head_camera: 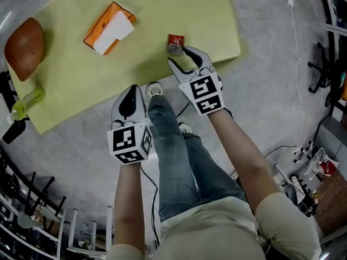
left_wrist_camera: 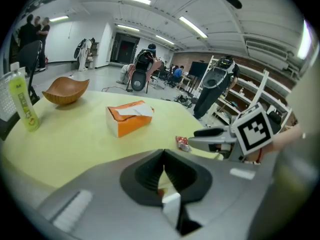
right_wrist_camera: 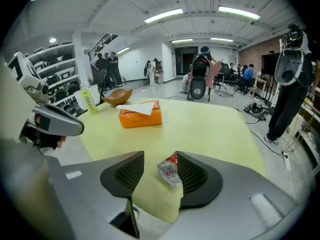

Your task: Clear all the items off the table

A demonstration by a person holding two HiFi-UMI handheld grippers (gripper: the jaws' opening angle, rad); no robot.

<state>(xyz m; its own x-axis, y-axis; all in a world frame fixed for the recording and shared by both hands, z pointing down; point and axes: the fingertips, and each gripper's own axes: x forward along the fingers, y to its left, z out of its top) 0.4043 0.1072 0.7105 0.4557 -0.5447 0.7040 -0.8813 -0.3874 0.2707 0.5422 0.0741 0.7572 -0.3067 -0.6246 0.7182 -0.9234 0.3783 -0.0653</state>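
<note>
A small red-and-silver snack packet (head_camera: 175, 43) lies at the near edge of the yellow-green table (head_camera: 162, 10). My right gripper (head_camera: 179, 57) stands open around it. In the right gripper view the packet (right_wrist_camera: 170, 170) lies between the jaws, close against the right one, and is not pinched. My left gripper (head_camera: 130, 99) is shut with nothing in it, held off the table's near edge over the floor. Further back on the table are an orange tissue box (head_camera: 108, 28), a brown wooden bowl (head_camera: 24, 47) and a green bottle (head_camera: 27, 103) lying at the left edge.
The person's legs and shoes (head_camera: 154, 89) are just below the table edge between the grippers. Cables (head_camera: 295, 47) run over the grey floor at right. Racks (head_camera: 32, 199) stand at the lower left and clutter at the right edge.
</note>
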